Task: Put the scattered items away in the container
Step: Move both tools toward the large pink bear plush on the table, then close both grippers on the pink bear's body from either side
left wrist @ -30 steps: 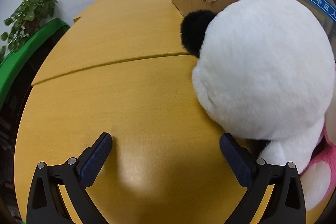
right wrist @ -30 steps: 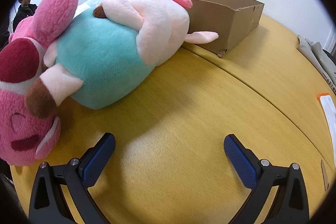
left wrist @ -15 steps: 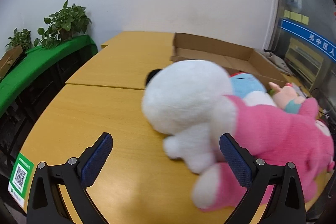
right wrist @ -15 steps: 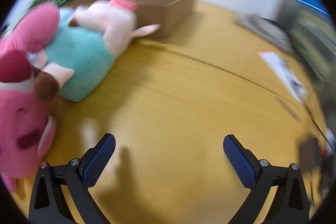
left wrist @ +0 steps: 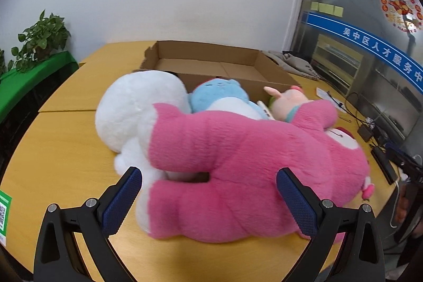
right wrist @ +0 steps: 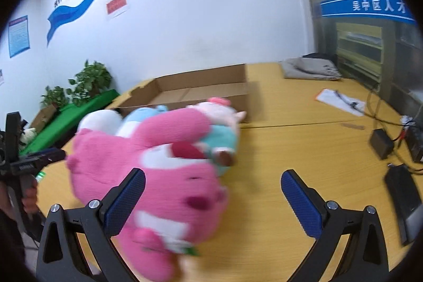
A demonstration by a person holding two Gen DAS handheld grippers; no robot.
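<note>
A big pink plush (left wrist: 238, 157) (right wrist: 158, 171) lies on the wooden table nearest both grippers. Behind it lie a white plush (left wrist: 132, 107) (right wrist: 97, 120), a light blue plush (left wrist: 219, 97) and a pale pink and teal plush (left wrist: 288, 102) (right wrist: 219, 123). An open, empty cardboard box (left wrist: 224, 65) (right wrist: 201, 91) stands just behind the pile. My left gripper (left wrist: 208, 200) is open, its fingers either side of the pink plush's legs. My right gripper (right wrist: 211, 205) is open at the plush's head; the head bulges past the left finger.
Potted plants (left wrist: 39, 41) on a green ledge stand at the left. Grey cloth (right wrist: 312, 68), papers (right wrist: 341, 102), a black adapter (right wrist: 380, 144) and cables lie on the table's right side. A hand (right wrist: 29, 200) holds the left gripper at the right view's left edge.
Both grippers have pulled back and risen. The left view swung from the white plush to the whole pile and box. The right view swung back left from the bare table onto the pink plush's head.
</note>
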